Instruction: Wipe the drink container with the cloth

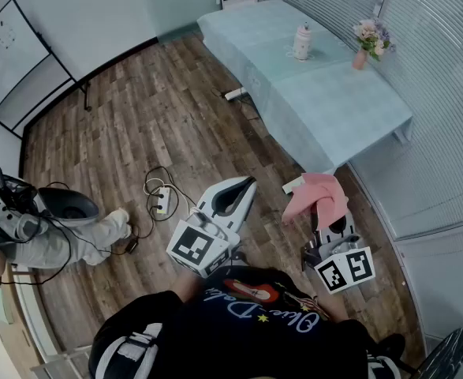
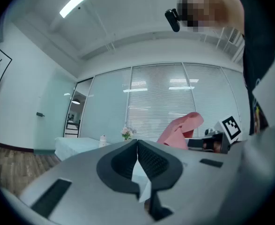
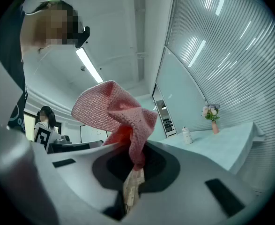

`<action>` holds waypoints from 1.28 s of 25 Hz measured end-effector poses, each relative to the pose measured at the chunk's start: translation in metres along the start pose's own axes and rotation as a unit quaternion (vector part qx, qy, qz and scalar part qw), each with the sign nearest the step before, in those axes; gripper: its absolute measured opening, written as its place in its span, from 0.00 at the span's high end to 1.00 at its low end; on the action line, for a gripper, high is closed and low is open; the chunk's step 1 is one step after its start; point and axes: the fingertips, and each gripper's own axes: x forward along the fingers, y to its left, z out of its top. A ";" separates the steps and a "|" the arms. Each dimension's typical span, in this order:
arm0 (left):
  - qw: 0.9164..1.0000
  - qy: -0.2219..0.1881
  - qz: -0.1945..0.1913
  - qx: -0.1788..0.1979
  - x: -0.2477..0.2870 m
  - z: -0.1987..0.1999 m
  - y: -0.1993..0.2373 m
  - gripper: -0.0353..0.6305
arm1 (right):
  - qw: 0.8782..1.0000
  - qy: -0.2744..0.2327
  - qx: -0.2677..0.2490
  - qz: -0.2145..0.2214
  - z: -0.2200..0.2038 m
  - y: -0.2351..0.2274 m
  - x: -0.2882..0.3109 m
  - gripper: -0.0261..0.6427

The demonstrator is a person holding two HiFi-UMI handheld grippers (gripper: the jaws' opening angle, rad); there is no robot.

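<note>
A white drink container with a dark cap stands far off on the pale blue table; it shows small in the left gripper view and the right gripper view. My right gripper is shut on a pink knitted cloth, which flops over the jaws. The cloth's white label hangs between the jaws. My left gripper is shut with nothing in it, held over the wooden floor, well short of the table. The cloth also appears beside it in the left gripper view.
A small vase of flowers stands on the table near the container. A white power strip with cables lies on the floor. A seated person is at the left. A whiteboard stands at the far left. Window blinds line the right.
</note>
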 end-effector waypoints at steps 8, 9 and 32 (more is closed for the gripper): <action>1.000 0.001 0.018 -0.004 0.004 -0.008 0.037 0.94 | 1.000 0.007 0.004 0.009 -0.014 -0.004 0.037 0.94; 1.000 0.002 0.022 -0.004 0.010 -0.011 0.044 0.94 | 1.000 0.006 0.009 0.010 -0.017 -0.011 0.046 0.94; 0.998 0.001 0.056 -0.036 -0.075 -0.020 0.131 0.94 | 1.000 0.026 -0.007 0.011 -0.043 0.073 0.095 0.94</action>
